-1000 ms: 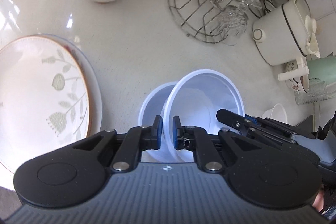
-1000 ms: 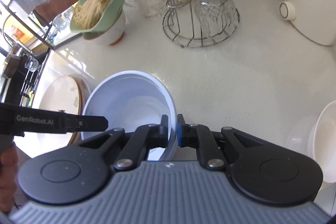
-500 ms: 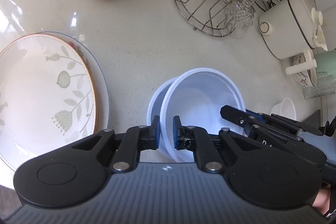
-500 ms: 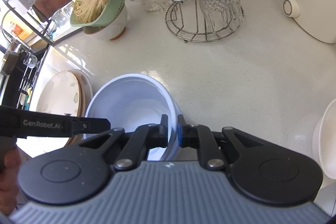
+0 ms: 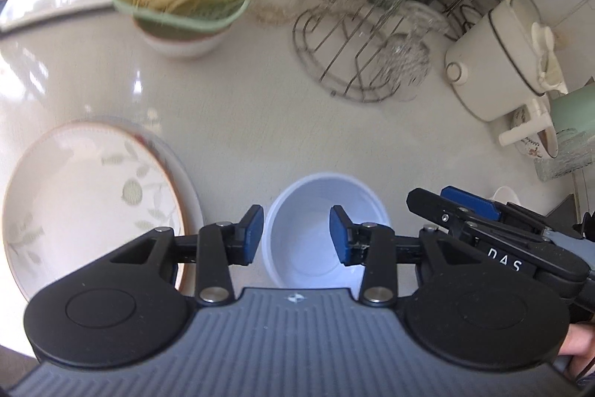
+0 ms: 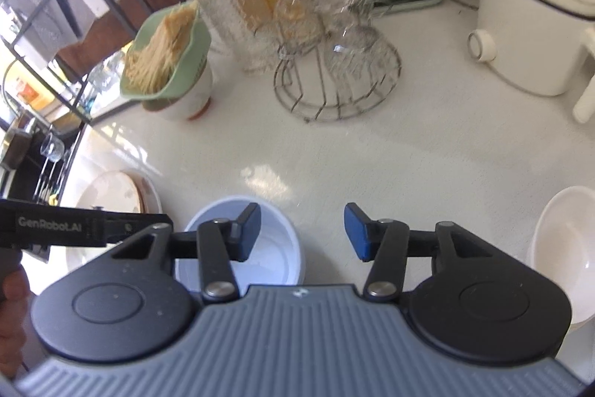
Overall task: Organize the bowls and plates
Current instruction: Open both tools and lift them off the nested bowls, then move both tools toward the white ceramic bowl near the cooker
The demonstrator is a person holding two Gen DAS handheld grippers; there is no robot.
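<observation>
Left wrist view: hanging low over the counter (image 5: 260, 121) with the left gripper (image 5: 297, 233), fingers spread wide apart and holding nothing. Looking straight down into the pale blue bowl (image 5: 305, 248), sitting upright on the counter just under and between the open fingers, not touching either blue pad as far as can be told. Seeing the flower plate (image 5: 93, 203) lying flat, out past the left finger, near the bowl but not touching it.

Right wrist view: hovering with the right gripper (image 6: 303, 231), fingers also wide open and empty. Showing the same pale blue bowl (image 6: 275, 248) under the left finger, with bare counter under the right finger. Showing a small white bowl (image 6: 561, 233) well out past the right finger, by itself.

Probably finishing the step of setting the blue bowl down next to the plate, since both pairs of fingers are open and the bowl is standing alone. Hard to tell if another bowl is tucked inside it.

Next, most likely going for the white bowl: swinging the right gripper over to it, sliding one finger inside the rim and one outside, squeezing gently, then carrying it over beside or into the blue bowl. Needing care not to bump the glass rack (image 6: 334, 77) farther ahead of the fingers.
</observation>
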